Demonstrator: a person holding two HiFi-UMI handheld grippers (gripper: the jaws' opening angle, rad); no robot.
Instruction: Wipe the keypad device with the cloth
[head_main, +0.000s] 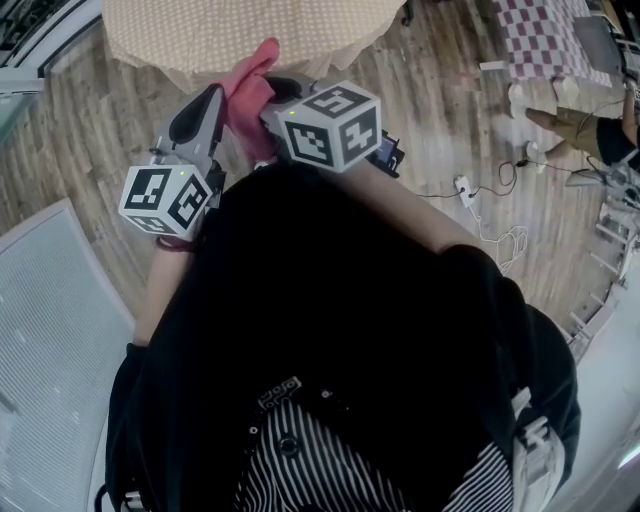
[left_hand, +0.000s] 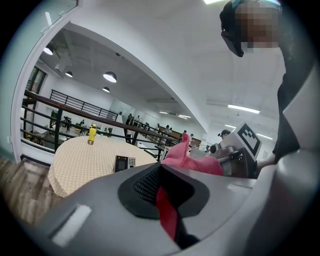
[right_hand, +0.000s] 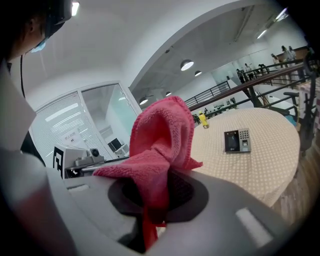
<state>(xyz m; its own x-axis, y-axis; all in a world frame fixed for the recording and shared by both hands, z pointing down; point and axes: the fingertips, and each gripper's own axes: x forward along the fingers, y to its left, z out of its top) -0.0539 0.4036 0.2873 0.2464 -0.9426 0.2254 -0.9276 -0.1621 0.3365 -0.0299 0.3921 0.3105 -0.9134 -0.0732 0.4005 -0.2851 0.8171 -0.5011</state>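
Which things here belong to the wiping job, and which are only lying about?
For the job:
red cloth
keypad device, lying on the dotted table

Just lying about:
yellow bottle on the same table
white power strip on the floor

The top of the round table (right_hand: 265, 165) is left bare around the keypad device (right_hand: 236, 140), reachable from the near edge. A yellow bottle (right_hand: 203, 120), seemingly upright, is set well behind it. The pink cloth (right_hand: 160, 145) is bunched before the jaws.
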